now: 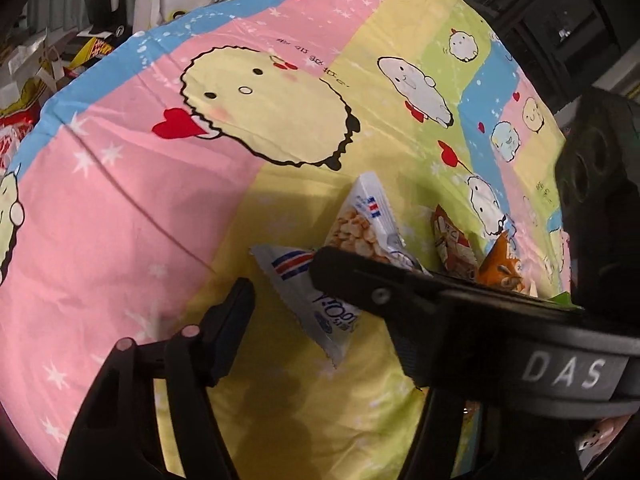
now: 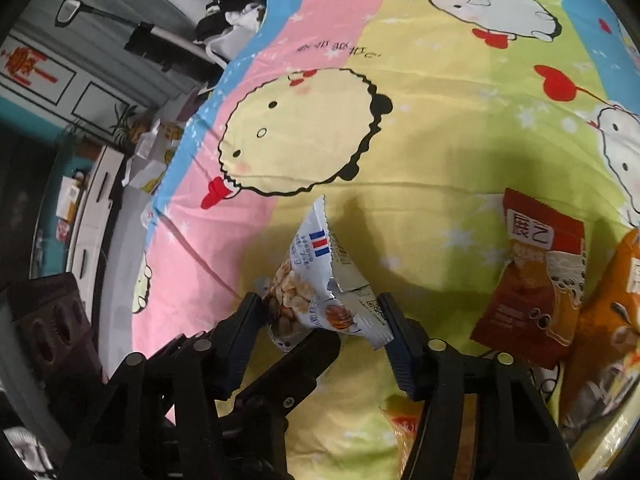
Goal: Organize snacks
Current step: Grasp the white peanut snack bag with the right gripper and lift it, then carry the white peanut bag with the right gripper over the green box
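Between my right gripper's [image 2: 320, 320] two fingers sits a white nut snack packet [image 2: 320, 276], squeezed from both sides on the cartoon bedsheet [image 2: 440, 140]. My left gripper [image 1: 280, 280] is spread apart around another white packet [image 1: 316, 304]. Red packet [image 2: 532, 276] lies nearby.

left gripper [image 1: 280, 280]: matte black plastic fingers [image 1: 234, 330] faced with dark blue ribbed pads, pale pinkish round pin heads at the linkage joints, a cross-head screw in one finger. right gripper [image 2: 320, 318]: the same black linkage and blue ribbed pads, pale grey pin heads; its body carries white "das" lettering [image 1: 562, 372].
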